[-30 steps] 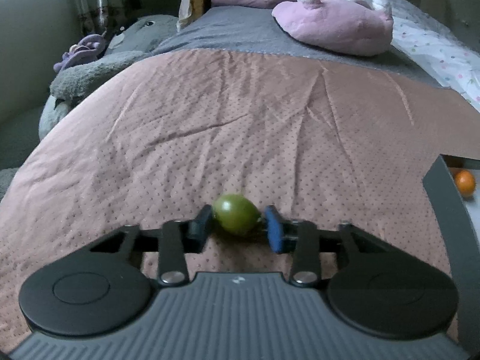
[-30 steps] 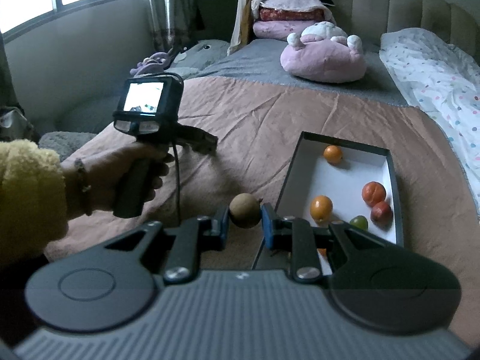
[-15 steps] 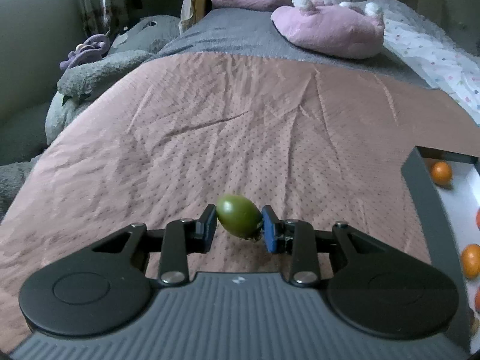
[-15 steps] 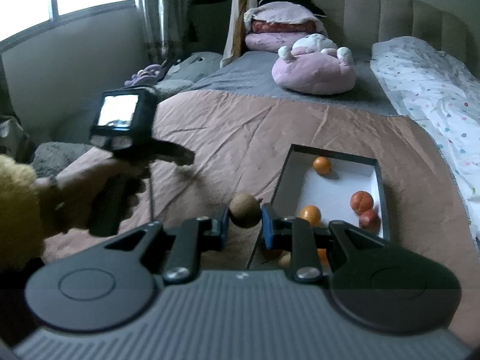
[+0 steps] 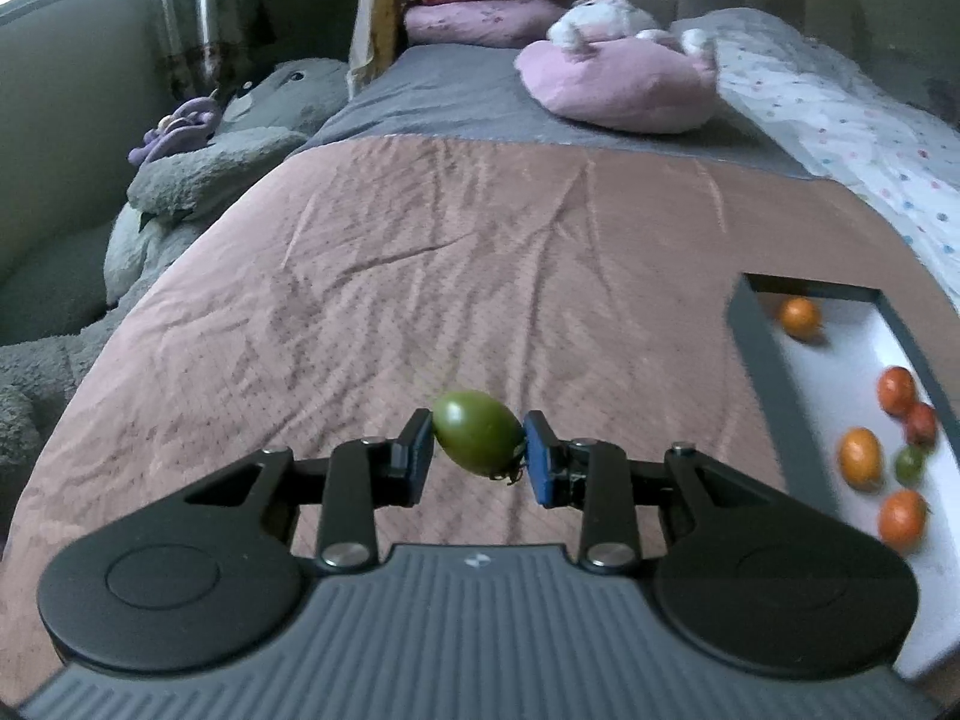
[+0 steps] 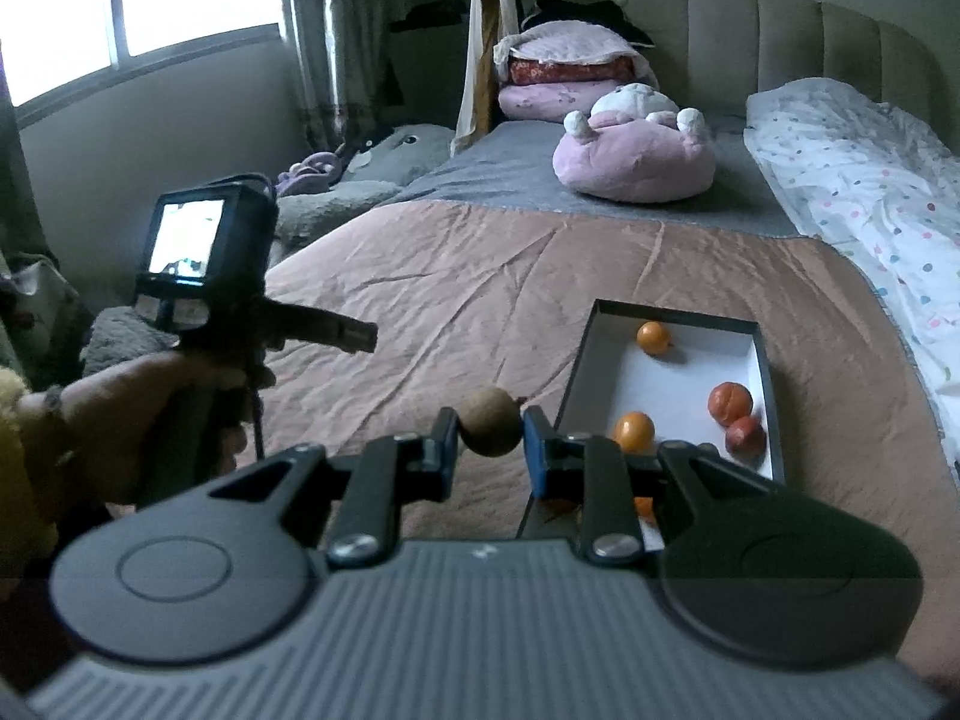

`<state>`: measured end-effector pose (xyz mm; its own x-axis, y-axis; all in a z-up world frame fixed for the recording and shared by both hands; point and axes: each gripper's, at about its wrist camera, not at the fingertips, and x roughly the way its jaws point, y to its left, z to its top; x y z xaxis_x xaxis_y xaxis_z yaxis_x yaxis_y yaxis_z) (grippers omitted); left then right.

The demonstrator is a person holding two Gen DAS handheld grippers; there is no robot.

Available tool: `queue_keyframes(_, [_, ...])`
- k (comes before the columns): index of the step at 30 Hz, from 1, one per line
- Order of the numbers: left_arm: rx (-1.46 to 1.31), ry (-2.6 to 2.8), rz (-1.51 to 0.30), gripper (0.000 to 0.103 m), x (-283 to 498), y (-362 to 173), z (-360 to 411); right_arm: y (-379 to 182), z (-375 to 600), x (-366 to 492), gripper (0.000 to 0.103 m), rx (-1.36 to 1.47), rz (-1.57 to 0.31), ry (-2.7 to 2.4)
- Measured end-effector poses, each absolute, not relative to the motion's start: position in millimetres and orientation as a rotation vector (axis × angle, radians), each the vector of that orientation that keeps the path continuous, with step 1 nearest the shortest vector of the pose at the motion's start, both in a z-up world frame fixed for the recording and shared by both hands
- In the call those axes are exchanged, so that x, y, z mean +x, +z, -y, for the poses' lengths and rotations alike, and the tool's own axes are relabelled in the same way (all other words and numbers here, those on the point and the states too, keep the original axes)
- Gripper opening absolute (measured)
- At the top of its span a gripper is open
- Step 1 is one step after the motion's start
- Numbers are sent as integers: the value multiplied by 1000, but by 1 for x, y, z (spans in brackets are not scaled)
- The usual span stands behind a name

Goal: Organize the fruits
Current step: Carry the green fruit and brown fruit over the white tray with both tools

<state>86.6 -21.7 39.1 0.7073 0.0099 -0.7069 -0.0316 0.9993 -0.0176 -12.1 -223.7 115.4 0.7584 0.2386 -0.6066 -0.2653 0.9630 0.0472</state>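
1. Since a second ago: the left gripper (image 5: 478,457) has swung toward the box (image 5: 757,360). In its view only a corner of the box showed before; now most of the interior and six fruits are visible at the right edge. The right gripper (image 6: 491,455) has barely shifted.
2. Left gripper: clamped on a green tomato (image 5: 477,440), pads pressing its two ends, stem pointing down-right. It is held clear above the blanket (image 5: 480,276), well short of the box's left wall.
3. Right gripper: fully closed on a small brown fruit (image 6: 492,429), just outside the box's near left corner (image 6: 585,360).
4. Why held this way, as I read it: both fruits are lifted off the blanket to clear the box wall before the drop. The box is the collection point, and the fruits inside sit loose on its white floor: orange ones (image 6: 653,338), red ones (image 6: 729,402), one small green one (image 5: 910,462).
5. The person's left hand (image 6: 120,420) grips the left tool's handle; a yellow fleece cuff shows at the frame edge.
6. Surface: a wrinkled pink dotted blanket on a bed, soft, so the box may tilt if bumped.
7. Room: a pink plush toy (image 6: 636,156) on the grey sheet, folded bedding behind it, a padded headboard, a window at left, and grey stuffed toys off the bed's left edge.
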Motion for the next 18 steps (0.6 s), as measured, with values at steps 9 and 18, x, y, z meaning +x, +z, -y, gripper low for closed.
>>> queue_keyframes(9, [3, -63, -763, 38, 44, 60, 64, 121, 233, -28, 26, -25, -626, 254])
queue_keyframes(18, [31, -124, -762, 38, 20, 69, 101, 122, 250, -40, 26, 5, -610, 224])
